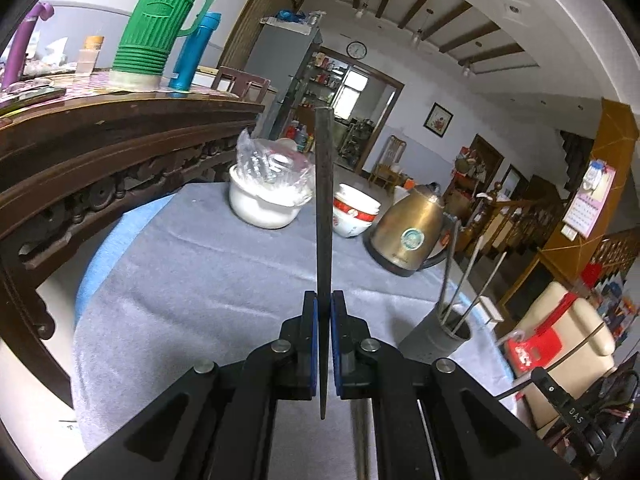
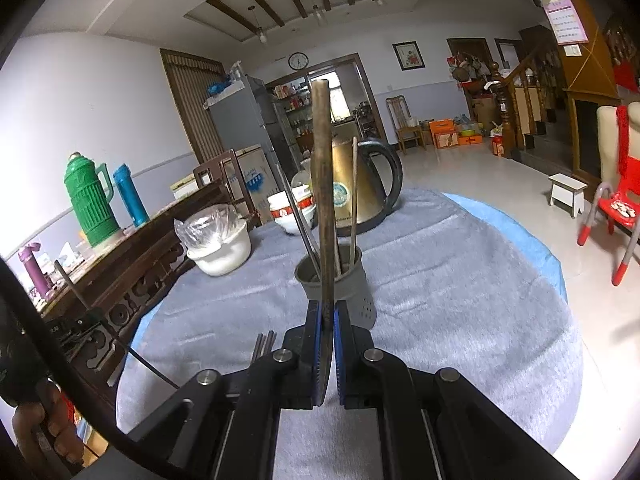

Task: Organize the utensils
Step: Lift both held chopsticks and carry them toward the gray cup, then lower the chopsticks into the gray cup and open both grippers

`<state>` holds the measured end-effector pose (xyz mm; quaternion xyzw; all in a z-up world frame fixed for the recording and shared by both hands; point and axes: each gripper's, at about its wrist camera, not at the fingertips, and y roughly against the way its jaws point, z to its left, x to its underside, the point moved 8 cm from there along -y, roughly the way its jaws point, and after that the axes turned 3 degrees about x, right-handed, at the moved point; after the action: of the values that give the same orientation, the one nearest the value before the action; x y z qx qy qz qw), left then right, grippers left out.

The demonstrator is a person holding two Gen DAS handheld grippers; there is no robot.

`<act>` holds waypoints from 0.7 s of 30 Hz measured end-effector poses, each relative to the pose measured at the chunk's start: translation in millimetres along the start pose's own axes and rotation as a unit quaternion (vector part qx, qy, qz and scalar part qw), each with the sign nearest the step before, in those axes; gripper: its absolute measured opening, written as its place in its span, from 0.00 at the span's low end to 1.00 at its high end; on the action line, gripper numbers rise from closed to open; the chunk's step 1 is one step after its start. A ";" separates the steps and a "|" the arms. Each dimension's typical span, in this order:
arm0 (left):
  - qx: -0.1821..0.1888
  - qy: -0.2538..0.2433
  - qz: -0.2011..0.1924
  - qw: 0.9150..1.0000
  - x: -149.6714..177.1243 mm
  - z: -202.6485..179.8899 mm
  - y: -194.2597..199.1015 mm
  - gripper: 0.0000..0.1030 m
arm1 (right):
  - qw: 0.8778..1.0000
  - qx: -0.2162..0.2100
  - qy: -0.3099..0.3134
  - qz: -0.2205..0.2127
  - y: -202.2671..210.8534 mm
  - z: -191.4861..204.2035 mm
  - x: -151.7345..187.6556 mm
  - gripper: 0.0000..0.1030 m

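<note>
The left gripper (image 1: 324, 312) pinches a slim dark metal chopstick (image 1: 323, 200) upright over the fuzzy grey tablecloth (image 1: 200, 280). The right gripper (image 2: 327, 320) clamps a brownish wooden-looking utensil handle (image 2: 322, 184) just before the perforated grey cylindrical holder (image 2: 360, 300).

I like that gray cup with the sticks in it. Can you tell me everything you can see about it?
The gray utensil holder is a round cup that looks like matte metal, with small drain holes low on its side. It stands upright on the gray tablecloth, in front of the brass-colored kettle. A few thin chopsticks lean inside it, poking out of the top. Neither gripper touches it.
</note>
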<state>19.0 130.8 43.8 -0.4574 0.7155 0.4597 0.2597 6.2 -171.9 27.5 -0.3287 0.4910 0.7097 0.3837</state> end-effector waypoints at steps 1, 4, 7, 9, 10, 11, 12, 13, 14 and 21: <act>0.005 0.001 -0.001 1.000 -3.0 -3.8 -0.2 0.06 | 1.000 -0.001 -0.002 -0.007 1.8 -0.3 -6.5 0.06; 0.027 0.005 -0.006 1.000 -14.1 -18.2 -2.6 0.06 | 1.000 -0.004 -0.006 -0.027 7.4 -1.7 -23.9 0.06; 0.056 0.019 -0.004 0.998 -25.6 -34.9 -9.7 0.06 | 0.999 -0.006 -0.005 -0.050 13.1 -1.8 -42.6 0.06; 0.073 0.028 0.000 0.997 -31.9 -46.1 -17.2 0.06 | 0.998 -0.007 -0.005 -0.062 14.5 -1.0 -53.1 0.06; 0.080 0.029 0.001 0.996 -35.1 -52.2 -21.1 0.06 | 0.998 -0.007 -0.004 -0.069 14.8 -0.9 -60.3 0.06; 0.089 0.029 0.003 0.996 -39.1 -61.0 -26.6 0.06 | 0.997 -0.007 -0.005 -0.074 14.7 -1.6 -65.1 0.06; 0.097 0.029 0.006 0.995 -41.6 -67.8 -30.7 0.06 | 0.997 -0.008 -0.006 -0.079 14.3 -2.0 -71.0 0.06; 0.104 0.030 0.009 0.994 -44.3 -75.2 -35.4 0.06 | 0.996 -0.008 -0.007 -0.084 13.4 -2.3 -76.6 0.06; 0.110 0.030 0.010 0.993 -46.5 -81.5 -39.0 0.06 | 0.996 -0.007 -0.007 -0.089 12.0 -2.9 -82.3 0.06; 0.137 0.015 0.023 0.990 -59.2 -129.1 -68.7 0.06 | 0.995 -0.006 -0.008 -0.098 -5.4 -3.9 -103.4 0.06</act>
<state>113.1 28.9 118.9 -0.4079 0.7861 0.3558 0.2985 61.8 -197.3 111.1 -0.3720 0.4493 0.6737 0.4537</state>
